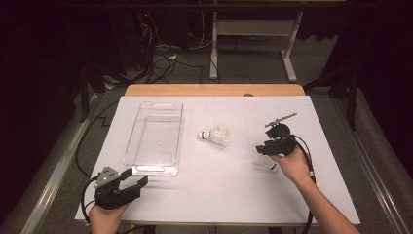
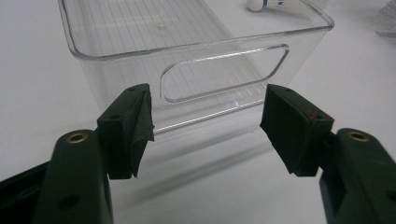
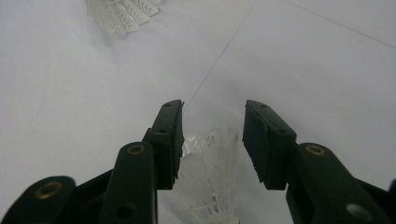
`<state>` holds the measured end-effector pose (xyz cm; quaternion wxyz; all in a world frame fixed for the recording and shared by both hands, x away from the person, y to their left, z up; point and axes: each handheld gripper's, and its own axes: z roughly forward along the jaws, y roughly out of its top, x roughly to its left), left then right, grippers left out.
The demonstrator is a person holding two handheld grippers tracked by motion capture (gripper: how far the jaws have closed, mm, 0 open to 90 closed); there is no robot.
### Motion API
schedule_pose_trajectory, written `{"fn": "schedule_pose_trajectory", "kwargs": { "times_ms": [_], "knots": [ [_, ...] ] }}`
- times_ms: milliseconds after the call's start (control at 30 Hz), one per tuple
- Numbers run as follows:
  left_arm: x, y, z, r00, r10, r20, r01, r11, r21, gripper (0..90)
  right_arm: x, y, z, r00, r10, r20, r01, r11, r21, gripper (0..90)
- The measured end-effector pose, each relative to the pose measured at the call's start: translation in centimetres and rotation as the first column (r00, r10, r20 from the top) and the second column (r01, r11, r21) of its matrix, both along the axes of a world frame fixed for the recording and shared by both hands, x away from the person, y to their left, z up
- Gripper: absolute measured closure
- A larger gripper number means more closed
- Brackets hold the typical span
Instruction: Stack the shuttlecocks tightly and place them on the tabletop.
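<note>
2 white feathered shuttlecocks on the desk: right hand-held gripper (image 3: 212, 140) straddles 1 (image 3: 210, 186) loosely near the right edge; left hand-held gripper (image 2: 205, 126) gapes empty.

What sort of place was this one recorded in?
Probably a lab or recording workspace, not a home. A white-covered table stands in a dark room with loose cables on the floor, a metal table frame behind, and only test items laid out: a clear bin and shuttlecocks.

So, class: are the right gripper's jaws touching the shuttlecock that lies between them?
Cannot tell. In the right gripper view the shuttlecock sits between the right gripper jaws; its skirt meets one pad's edge, but no view shows plain contact or gap.
</note>
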<state>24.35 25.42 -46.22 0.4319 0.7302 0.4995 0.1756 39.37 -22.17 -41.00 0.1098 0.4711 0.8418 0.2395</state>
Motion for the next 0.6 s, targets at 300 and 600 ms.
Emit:
{"fn": "schedule_pose_trajectory", "kwargs": {
  "times_ms": [300, 600],
  "knots": [
    [0.01, 0.03, 0.00, 1.0000, 0.002, -0.001, -0.002, 1.0000, -0.001, 34.5, -0.11, 0.01, -0.09, 0.9999, 0.005, -0.016, -0.005, 1.000, 0.009, 67.0],
    [0.01, 0.02, 0.00, 1.0000, 0.002, -0.002, -0.002, 1.0000, 0.000, 34.5, -0.11, 0.00, -0.12, 0.9996, 0.012, -0.025, -0.011, 1.000, 0.008, 74.6]
  ]
}}
